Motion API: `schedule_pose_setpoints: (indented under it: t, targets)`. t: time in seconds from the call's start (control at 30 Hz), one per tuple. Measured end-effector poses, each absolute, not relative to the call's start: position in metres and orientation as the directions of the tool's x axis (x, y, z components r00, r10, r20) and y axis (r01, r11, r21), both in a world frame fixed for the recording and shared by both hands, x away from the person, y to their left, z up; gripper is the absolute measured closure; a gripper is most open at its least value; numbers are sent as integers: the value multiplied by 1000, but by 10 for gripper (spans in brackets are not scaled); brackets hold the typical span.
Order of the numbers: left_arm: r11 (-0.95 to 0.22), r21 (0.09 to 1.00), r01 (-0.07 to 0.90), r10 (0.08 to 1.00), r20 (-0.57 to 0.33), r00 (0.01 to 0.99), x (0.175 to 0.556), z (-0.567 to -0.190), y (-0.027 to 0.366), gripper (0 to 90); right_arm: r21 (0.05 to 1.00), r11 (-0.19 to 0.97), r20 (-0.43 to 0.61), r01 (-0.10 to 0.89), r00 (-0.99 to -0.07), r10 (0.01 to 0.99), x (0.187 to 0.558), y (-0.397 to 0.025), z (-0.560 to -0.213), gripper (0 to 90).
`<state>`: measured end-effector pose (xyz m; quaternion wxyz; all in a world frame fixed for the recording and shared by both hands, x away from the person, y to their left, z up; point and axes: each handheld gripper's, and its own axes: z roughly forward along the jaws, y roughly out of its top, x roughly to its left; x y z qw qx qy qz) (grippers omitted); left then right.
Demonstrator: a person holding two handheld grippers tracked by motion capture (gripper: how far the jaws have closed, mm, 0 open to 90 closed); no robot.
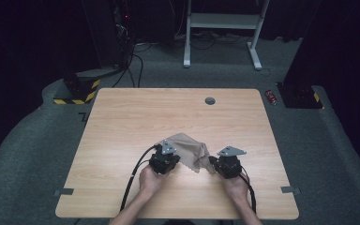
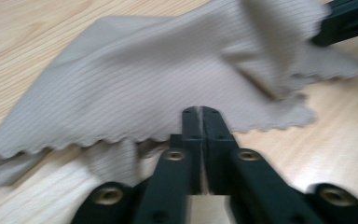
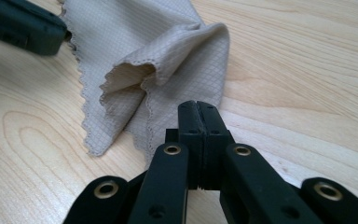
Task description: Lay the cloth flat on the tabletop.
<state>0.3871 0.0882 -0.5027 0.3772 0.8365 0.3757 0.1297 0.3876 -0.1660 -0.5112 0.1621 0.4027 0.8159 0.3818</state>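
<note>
We have the cloth pinched at two points, one in each gripper, and that seems to be the whole reason for the way it sits: lifted along its near side and draped back toward the far edge of the table. The left gripper is clenched on the cloth's scalloped near hem, its jaws pressed fully together with fabric running in between them, as the left gripper view shows. The right gripper is likewise clamped tight; in the right gripper view its jaws meet at a fold of the same cloth, so we judge it grasps an edge or corner there. Holding two points along one side like this would let us spread the fabric, fold it, or draw it flat, and we think the grip is set up for just such a move.

The cloth lies near the middle of the table's width, closer to the near edge than the far one, between and just beyond our two grippers. Its far part rests on the wood; the near part is raised and bunched.

It is a thin, beige-grey microfibre cloth with a fine woven grid and pinked, wavy edges. It looks soft and limp: it sags between the two grips, and one flap curls over on itself into an open fold. No stains or tears show.
</note>
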Motion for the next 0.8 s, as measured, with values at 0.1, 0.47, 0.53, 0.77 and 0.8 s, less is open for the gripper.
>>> schedule_pose_setpoints:
  t: [0.1, 0.47, 0.53, 0.77, 0.8]
  targets:
    - [-446, 724, 527, 703, -81, 706, 385, -506, 73, 660, 757, 385, 42, 528, -627, 778, 388, -163, -512, 894]
    - [-452, 714, 534, 703, -83, 706, 389, -515, 42, 701, 753, 385, 44, 533, -624, 780, 387, -164, -512, 894]
    - [-456, 716, 529, 704, -74, 706, 389, -514, 44, 831, 755, 384, 43, 532, -625, 780, 387, -165, -511, 893]
    - [-502, 715, 487, 703, 9, 712, 381, -502, 62, 900, 762, 368, 52, 532, -618, 784, 386, -170, -508, 893]
    - [-501, 718, 483, 705, 15, 709, 377, -499, 68, 900, 765, 373, 46, 525, -622, 781, 387, -172, -508, 894]
